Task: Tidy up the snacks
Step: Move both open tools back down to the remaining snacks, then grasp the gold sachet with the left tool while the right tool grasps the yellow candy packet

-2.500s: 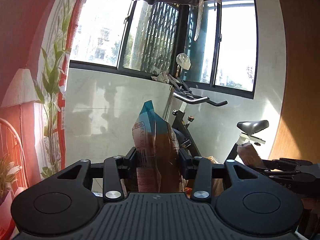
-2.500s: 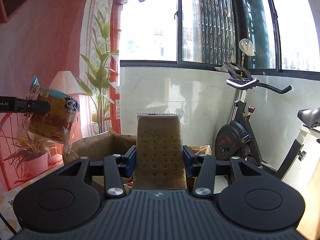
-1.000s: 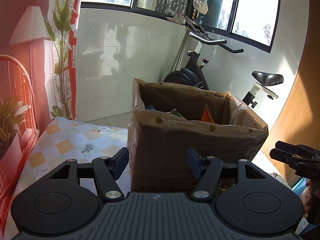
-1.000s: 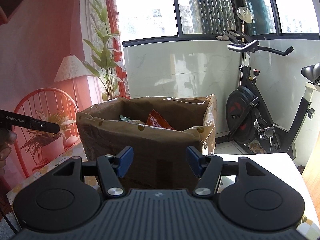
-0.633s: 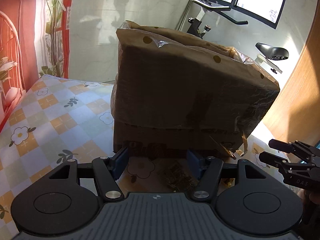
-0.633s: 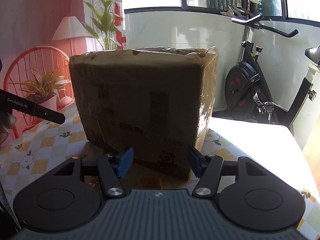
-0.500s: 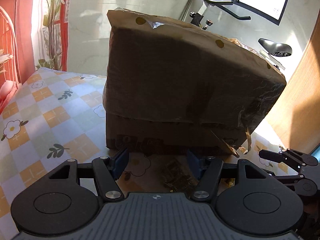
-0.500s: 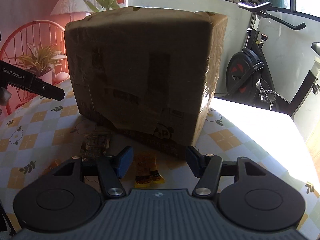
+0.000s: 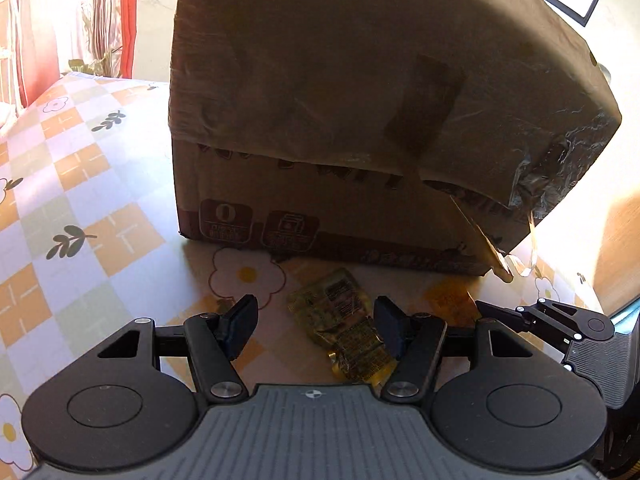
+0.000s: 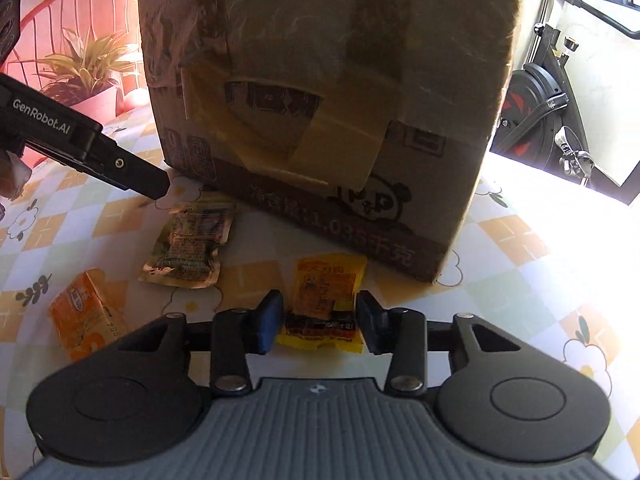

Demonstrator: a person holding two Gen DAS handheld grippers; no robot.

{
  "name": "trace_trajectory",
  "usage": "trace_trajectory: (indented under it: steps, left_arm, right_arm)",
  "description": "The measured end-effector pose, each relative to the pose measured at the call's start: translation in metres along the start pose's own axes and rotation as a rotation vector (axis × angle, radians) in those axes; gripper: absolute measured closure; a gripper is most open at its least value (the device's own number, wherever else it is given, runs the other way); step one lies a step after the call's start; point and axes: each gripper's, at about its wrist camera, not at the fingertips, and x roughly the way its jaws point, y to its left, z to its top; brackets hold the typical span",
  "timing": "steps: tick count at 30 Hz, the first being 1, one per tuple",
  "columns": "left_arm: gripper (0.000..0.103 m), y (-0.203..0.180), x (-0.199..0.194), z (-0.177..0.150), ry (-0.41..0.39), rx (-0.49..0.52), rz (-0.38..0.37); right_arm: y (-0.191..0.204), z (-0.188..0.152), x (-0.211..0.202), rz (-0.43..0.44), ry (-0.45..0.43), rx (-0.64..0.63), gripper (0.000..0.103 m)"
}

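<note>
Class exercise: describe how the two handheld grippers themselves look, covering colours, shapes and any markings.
Both are matt black: a ribbed grey-black body, two round side lobes, silver pivot bolts. The left gripper and right gripper carry dark blue finger pads. White lettering "GenRobot.AI" runs along the left one's side.

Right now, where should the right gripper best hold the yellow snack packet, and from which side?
Probably across its long side edges, from above: the yellow snack packet lies flat, its lower half already between the closing jaws of the right gripper.

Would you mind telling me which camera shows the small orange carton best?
The right wrist view: the orange carton lies in plain sight on the tablecloth, left of the right gripper. The left wrist view does not show it at all.
</note>
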Motion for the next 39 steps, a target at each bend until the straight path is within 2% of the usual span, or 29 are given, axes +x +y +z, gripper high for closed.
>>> trace_trajectory:
  steps: [5,14,26,32,34,36,37,39]
  left_arm:
    - [0.035,-0.015,0.020,-0.005,0.028,-0.002,0.014]
    - [0.031,-0.043,0.047,-0.006,0.056,-0.051,0.083]
    - [0.031,-0.069,0.053,-0.021,0.055,0.128,0.093]
    - [0.031,-0.080,0.055,-0.031,0.038,0.199,0.130]
    - [0.034,-0.076,0.048,-0.034,0.028,0.195,0.137]
    - [0.042,-0.071,0.047,-0.035,0.013,0.195,0.158]
    - [0.046,-0.070,0.046,-0.036,0.008,0.190,0.155]
    - [0.048,-0.062,0.044,-0.035,0.003,0.166,0.126]
  right_arm:
    - [-0.005,-0.010,-0.006,-0.028,-0.041,0.038,0.064]
    - [-0.010,-0.011,-0.008,-0.018,-0.057,0.061,0.064]
    - [-0.010,-0.013,-0.011,-0.016,-0.067,0.063,0.064]
    - [-0.008,-0.013,-0.011,-0.018,-0.066,0.060,0.064]
    - [-0.008,-0.013,-0.011,-0.019,-0.066,0.058,0.064]
    - [-0.008,-0.014,-0.010,-0.018,-0.064,0.055,0.064]
    - [-0.008,-0.014,-0.010,-0.018,-0.064,0.054,0.064]
    - [-0.008,-0.014,-0.010,-0.018,-0.064,0.054,0.064]
